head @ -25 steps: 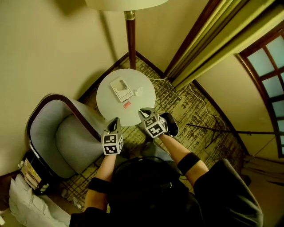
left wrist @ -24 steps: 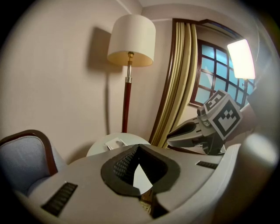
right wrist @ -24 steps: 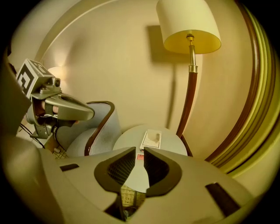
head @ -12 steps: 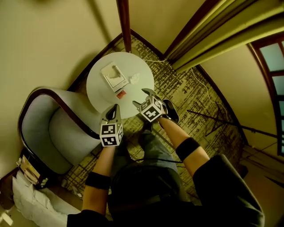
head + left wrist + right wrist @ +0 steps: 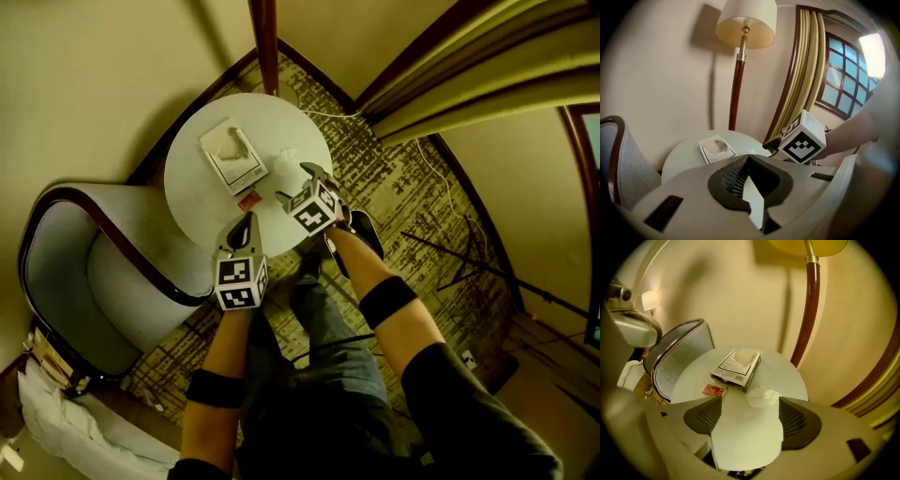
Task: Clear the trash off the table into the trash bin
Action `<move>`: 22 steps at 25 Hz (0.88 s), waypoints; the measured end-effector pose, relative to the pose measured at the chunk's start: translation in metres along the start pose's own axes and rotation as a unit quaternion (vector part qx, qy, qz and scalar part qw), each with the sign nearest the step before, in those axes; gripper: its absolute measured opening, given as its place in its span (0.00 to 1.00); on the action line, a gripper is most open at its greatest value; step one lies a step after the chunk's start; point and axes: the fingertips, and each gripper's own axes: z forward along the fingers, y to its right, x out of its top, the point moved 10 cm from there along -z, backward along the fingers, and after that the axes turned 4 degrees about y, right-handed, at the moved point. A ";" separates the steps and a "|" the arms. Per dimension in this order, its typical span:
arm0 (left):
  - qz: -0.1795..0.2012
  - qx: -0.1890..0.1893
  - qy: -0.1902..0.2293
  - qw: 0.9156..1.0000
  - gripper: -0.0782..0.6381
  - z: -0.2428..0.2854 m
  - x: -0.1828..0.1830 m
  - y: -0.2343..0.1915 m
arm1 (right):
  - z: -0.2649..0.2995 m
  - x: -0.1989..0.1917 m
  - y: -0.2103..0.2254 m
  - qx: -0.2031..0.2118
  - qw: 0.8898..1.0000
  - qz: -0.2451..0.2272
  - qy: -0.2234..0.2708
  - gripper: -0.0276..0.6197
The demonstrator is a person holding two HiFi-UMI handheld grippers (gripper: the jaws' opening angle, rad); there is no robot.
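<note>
On the round white table [image 5: 202,202] lie a crumpled white tissue [image 5: 286,161], a small red packet [image 5: 248,200] and a tissue box [image 5: 232,155]. My right gripper [image 5: 295,184] hangs over the table's near right edge, its jaws opening with nothing between them. The tissue [image 5: 763,396] sits just beyond its fingertips, with the red packet [image 5: 714,390] to the left and the box [image 5: 737,366] behind. My left gripper [image 5: 246,227] is shut and empty at the table's near edge, just short of the red packet. In the left gripper view, the box [image 5: 716,147] lies ahead on the table [image 5: 684,157].
A grey armchair [image 5: 84,272] with a dark wooden frame stands against the table's left side. A floor lamp's pole [image 5: 263,42] rises behind the table, and curtains [image 5: 469,75] hang at the right. Patterned carpet [image 5: 403,206] lies around. A dark container [image 5: 47,361] stands left of the chair.
Both grippers have dropped and come forward to the table's near edge. The right gripper's jaws have spread apart. The table fills more of the head view.
</note>
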 end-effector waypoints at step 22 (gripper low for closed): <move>-0.020 0.009 0.004 1.000 0.11 0.065 -0.025 -0.019 | 0.083 -0.010 0.031 0.045 0.999 -0.022 0.005 0.39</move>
